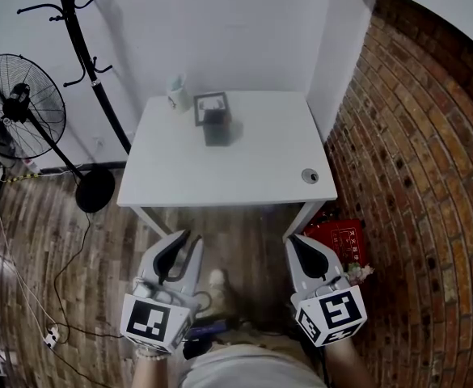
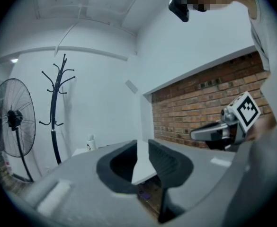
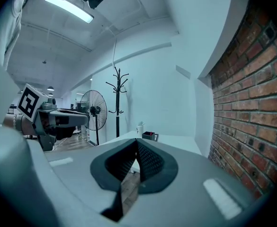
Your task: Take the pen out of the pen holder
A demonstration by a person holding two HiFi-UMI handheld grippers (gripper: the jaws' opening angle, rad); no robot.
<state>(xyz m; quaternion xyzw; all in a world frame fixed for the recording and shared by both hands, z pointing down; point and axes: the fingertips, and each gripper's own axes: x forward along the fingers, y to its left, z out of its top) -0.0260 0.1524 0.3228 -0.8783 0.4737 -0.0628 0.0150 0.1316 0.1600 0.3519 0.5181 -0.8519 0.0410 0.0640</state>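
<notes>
On the white table (image 1: pixel 252 164), near its far edge, a dark square pen holder (image 1: pixel 213 122) stands next to a white cup (image 1: pixel 179 94). From the right gripper view the holder (image 3: pixel 150 135) and cup (image 3: pixel 139 128) look small and distant, and I cannot make out a pen. Both grippers hang low over the floor, short of the table's near edge. My left gripper (image 1: pixel 191 237) is slightly open and holds nothing; a strip of table shows between its jaws. My right gripper (image 1: pixel 294 241) is shut and empty, with its tips touching.
A standing fan (image 1: pixel 22 107) and a black coat rack (image 1: pixel 86 55) stand left of the table. A brick wall (image 1: pixel 414 160) runs along the right, with a red box (image 1: pixel 341 241) at its foot. A small round disc (image 1: pixel 310 176) lies at the table's near right corner. Cables (image 1: pixel 50 297) trail on the wooden floor.
</notes>
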